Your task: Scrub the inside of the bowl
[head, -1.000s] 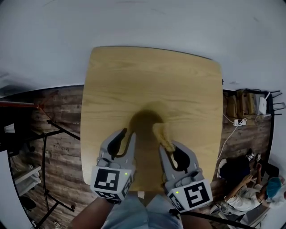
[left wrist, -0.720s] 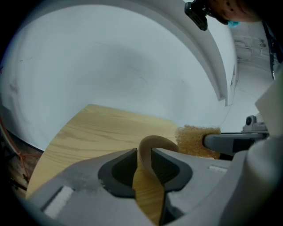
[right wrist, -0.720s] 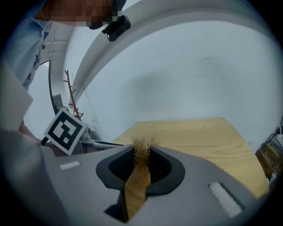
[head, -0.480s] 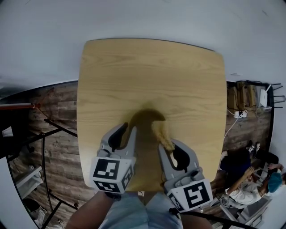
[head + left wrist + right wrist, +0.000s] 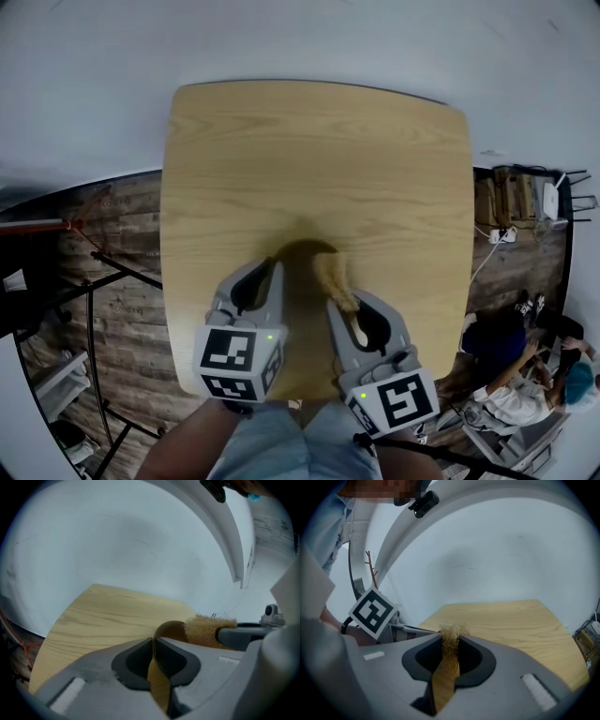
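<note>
So the left gripper [image 5: 271,275] was clamped on the brown bowl's [image 5: 298,259] rim near the table's [image 5: 309,159] front edge, apparently steadying it. The right gripper [image 5: 343,306] pinched a fibrous scrubber [image 5: 332,277] at its mouth.

Head view looks steeply down; both gripper views look low and close across the same table [image 5: 309,169].

Pale wood-grain counter [image 5: 309,150] with rounded corners, backed by a plain white wall [image 5: 281,37]. Dark plank floor [image 5: 127,319] on either side. At left, thin black stand legs [image 5: 103,281] on the boards; at right, a white power strip [image 5: 502,255] with its cable, and a seated person [image 5: 511,398]. Soft, even light.
</note>
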Demonstrator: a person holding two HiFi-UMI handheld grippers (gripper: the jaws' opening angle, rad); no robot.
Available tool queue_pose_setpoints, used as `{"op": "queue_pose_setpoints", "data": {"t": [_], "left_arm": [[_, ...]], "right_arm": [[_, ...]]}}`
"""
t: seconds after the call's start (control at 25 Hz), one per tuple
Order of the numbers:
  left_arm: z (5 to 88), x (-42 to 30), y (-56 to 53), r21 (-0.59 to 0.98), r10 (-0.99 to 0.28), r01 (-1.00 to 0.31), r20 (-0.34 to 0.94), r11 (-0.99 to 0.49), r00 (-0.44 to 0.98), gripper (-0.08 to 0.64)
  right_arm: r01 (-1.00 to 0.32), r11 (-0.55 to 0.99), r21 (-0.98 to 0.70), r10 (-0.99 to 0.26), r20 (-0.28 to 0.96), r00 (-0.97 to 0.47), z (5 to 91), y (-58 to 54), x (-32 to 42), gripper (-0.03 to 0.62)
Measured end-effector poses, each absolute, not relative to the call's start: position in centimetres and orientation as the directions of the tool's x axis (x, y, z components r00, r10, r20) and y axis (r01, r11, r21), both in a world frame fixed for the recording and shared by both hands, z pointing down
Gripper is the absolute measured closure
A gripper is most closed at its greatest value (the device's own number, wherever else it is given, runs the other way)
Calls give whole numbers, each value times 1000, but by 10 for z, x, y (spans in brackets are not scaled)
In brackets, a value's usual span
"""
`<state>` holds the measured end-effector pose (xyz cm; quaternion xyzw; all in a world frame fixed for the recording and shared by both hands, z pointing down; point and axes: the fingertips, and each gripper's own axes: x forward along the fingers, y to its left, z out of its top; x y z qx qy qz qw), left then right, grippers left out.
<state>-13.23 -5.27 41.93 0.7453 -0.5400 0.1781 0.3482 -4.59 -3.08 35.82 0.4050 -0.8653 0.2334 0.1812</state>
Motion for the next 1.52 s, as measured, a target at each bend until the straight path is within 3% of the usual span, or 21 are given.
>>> {"op": "queue_pose_setpoints", "data": {"t": [0.52,0.76,1.0,1.24,1.52], "left_arm": [[400,-101,-46,241,-660,-903,619,-357,426,525],[394,-90,-48,213,-639,-871,607,-442,473,525],[397,-85,-52,240,-612,-852,609,-465,505,526],[400,-87,-55,239,-623,-865,612,-440,486,526],[400,-88,-55,225,-636,-887,628,-404,449,526]], "right_arm": [[-802,564,-196,-563,619,-547,389,-28,-34,525],[-754,630,-186,-473,678,-563,398,-23,-42,528],[-681,674,-286,-332,707,-625,413,-5,-52,529],[-599,704,-381,-231,675,-701,409,12,-61,531],[-551,687,-474,-216,591,-777,383,28,-51,532]]}}
